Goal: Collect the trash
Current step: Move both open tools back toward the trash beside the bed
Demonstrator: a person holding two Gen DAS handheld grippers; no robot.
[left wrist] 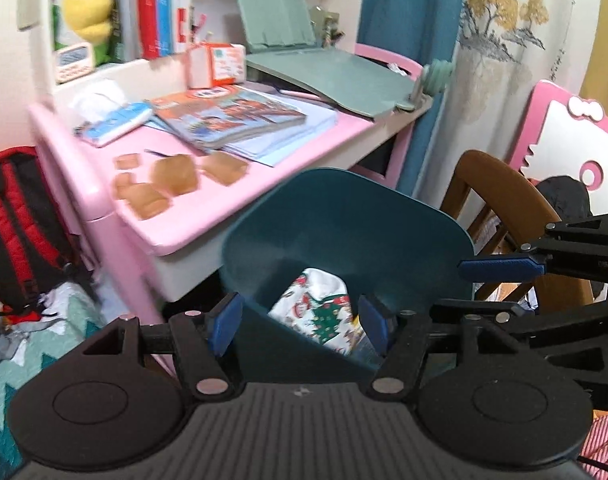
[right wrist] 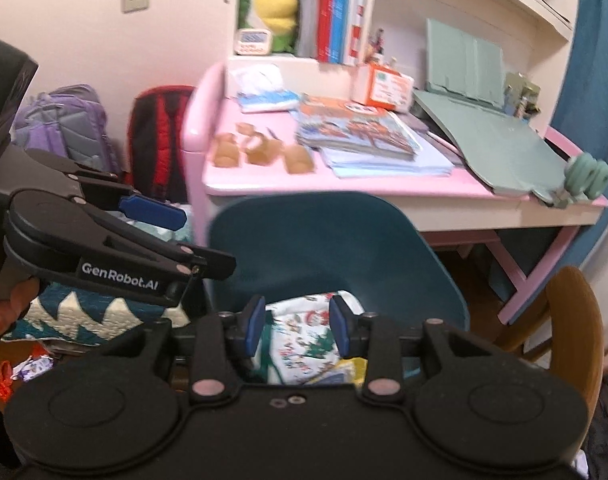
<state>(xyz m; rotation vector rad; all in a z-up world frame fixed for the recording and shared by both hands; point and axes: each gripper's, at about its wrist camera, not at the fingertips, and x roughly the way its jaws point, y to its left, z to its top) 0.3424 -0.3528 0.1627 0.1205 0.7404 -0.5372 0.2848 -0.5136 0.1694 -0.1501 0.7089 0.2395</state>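
Left wrist view: the left gripper (left wrist: 299, 322) is seen with jaws parted and nothing between them, above a teal bin (left wrist: 344, 216) in which a Christmas-printed wrapper (left wrist: 316, 312) lies. The right gripper (right wrist: 297, 326) is likewise spread and empty over the bin. Brown scraps (right wrist: 259, 152) remain on the pink desk (right wrist: 384, 188).

Left gripper (left wrist: 299, 322), right gripper (right wrist: 297, 326): fingers apart, empty.
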